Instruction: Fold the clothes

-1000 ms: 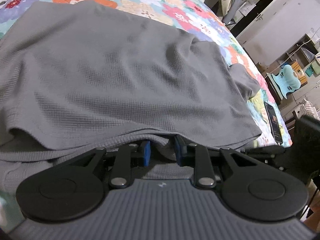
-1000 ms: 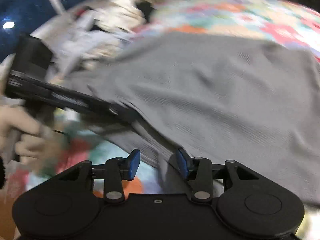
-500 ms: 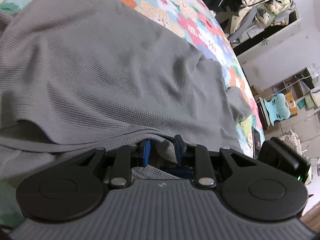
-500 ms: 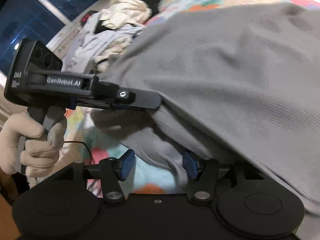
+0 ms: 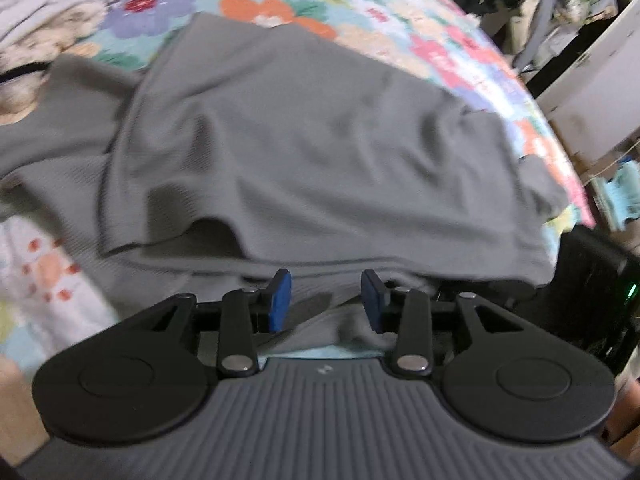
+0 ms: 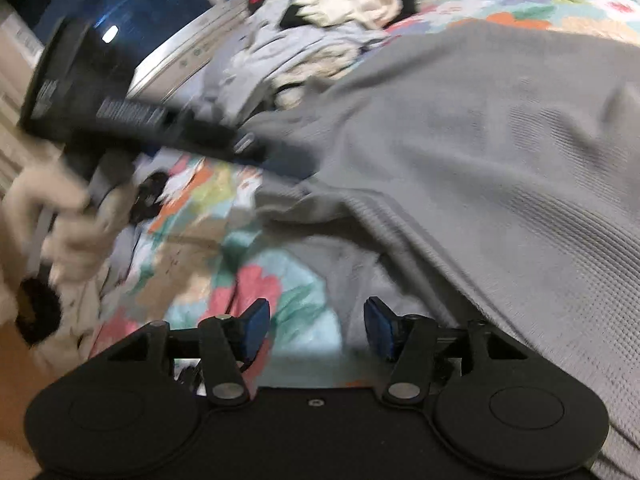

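grey waffle-knit garment [image 5: 320, 152], folded over (rumpled)

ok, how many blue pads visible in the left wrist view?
2: left blue rubber pad and right blue rubber pad, apart, over the grey waffle-knit garment, neither pressing it.

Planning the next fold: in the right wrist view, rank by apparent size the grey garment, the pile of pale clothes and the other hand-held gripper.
1. grey garment
2. pile of pale clothes
3. left hand-held gripper, blurred and nearer the camera, so its rank against the pile is unsure.
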Available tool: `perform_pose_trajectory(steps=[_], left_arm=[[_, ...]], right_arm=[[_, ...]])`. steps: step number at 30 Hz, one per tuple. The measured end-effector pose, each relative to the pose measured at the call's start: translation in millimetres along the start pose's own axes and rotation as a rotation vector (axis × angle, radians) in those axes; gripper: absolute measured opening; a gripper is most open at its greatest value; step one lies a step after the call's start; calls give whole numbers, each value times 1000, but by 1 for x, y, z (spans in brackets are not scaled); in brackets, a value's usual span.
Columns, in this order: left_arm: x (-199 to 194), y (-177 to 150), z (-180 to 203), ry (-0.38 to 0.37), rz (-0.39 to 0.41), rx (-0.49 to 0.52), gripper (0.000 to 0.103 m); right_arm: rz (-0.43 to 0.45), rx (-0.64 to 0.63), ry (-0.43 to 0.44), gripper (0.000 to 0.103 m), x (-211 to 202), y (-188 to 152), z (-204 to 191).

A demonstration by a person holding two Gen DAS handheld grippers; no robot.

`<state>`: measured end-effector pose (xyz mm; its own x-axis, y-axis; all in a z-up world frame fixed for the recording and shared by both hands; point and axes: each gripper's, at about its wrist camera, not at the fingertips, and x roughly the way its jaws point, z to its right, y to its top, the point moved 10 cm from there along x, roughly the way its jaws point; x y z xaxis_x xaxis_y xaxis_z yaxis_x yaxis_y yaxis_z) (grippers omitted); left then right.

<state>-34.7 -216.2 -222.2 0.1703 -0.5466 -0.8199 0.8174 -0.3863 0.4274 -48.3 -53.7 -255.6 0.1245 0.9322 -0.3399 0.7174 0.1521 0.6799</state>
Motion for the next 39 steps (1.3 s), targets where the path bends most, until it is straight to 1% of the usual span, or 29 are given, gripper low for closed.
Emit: perform_pose_trajectory(steps=[2,4,6,7,8,9,10,12,13,14,15,16,17,18,20,21,22,23,25,27,28,29,32,34,35,37,39], left_arm=[[-4,-6,-9,30,-9,9,38],[-13,-9,-18,62,-13,14,38],[-22,-13,-27,88,-13,18,41],[-26,-16,-32,96,-14,13,41],[-30,-19,-37,104,-14,8,42],[-33,-22,-43,111,-16,0,43],[-32,-27,-49,113,-24,-21,43],[-28,-34,-58,105,-38,-69,43],[-25,-36,-60,97,-44,-96,43],[-24,-38,-62,90,-47,-117,43],[-24,-38,-62,85,-42,-124,43],[-25,-37,-62,80,-37,-130,44],[-26,-37,-62,77,-31,-133,45],[-27,-35,-62,85,-26,-121,47],[-28,-30,-60,106,-15,-93,48],[-28,-26,-59,122,-6,-73,48],[-28,-22,-57,135,3,-51,48],[-27,-17,-54,144,14,-27,48],[-24,-8,-45,147,33,6,49],[-21,-2,-35,136,47,34,50],[-19,0,-31,137,51,50,52],[-17,2,-27,148,53,71,52],[-12,6,-17,206,57,150,52],[-15,10,-17,243,69,190,52],[-17,13,-19,254,76,195,53],[-19,18,-25,262,85,187,55],[-21,26,-36,269,104,159,58]], right_arm=[[40,37,4,60,7,10,3],[51,54,19,59,15,16,2],[50,57,52,34,23,19,-3],[50,46,97,10,22,18,-13],[50,21,126,10,19,15,-22],[44,-28,128,10,15,9,-33],[29,-78,117,10,11,2,-40],[8,-99,89,10,9,-11,-44],[-3,-121,69,12,10,-18,-46],[-17,-173,41,17,14,-24,-52],[-31,-225,13,29,17,-30,-58],[-45,-276,-15,38,20,-36,-64],[-51,-307,-25,49,20,-40,-71],[-47,-291,-7,50,14,-40,-75],[-34,-200,26,52,-7,-38,-73],[-12,-138,12,52,-23,-37,-64],[14,-75,-18,52,-41,-35,-52],[42,-12,-69,52,-62,-35,-38],[95,114,-190,52,-103,-38,-9],[128,232,-310,52,-135,-48,16],[138,279,-353,52,-147,-54,26],[152,317,-364,52,-153,-59,31],[209,398,-354,54,-157,-65,38],[239,410,-372,54,-160,-65,40],[251,407,-384,54,-162,-65,41],[273,372,-453,54,-175,-62,44],[302,367,-519,54,-189,-58,54]])
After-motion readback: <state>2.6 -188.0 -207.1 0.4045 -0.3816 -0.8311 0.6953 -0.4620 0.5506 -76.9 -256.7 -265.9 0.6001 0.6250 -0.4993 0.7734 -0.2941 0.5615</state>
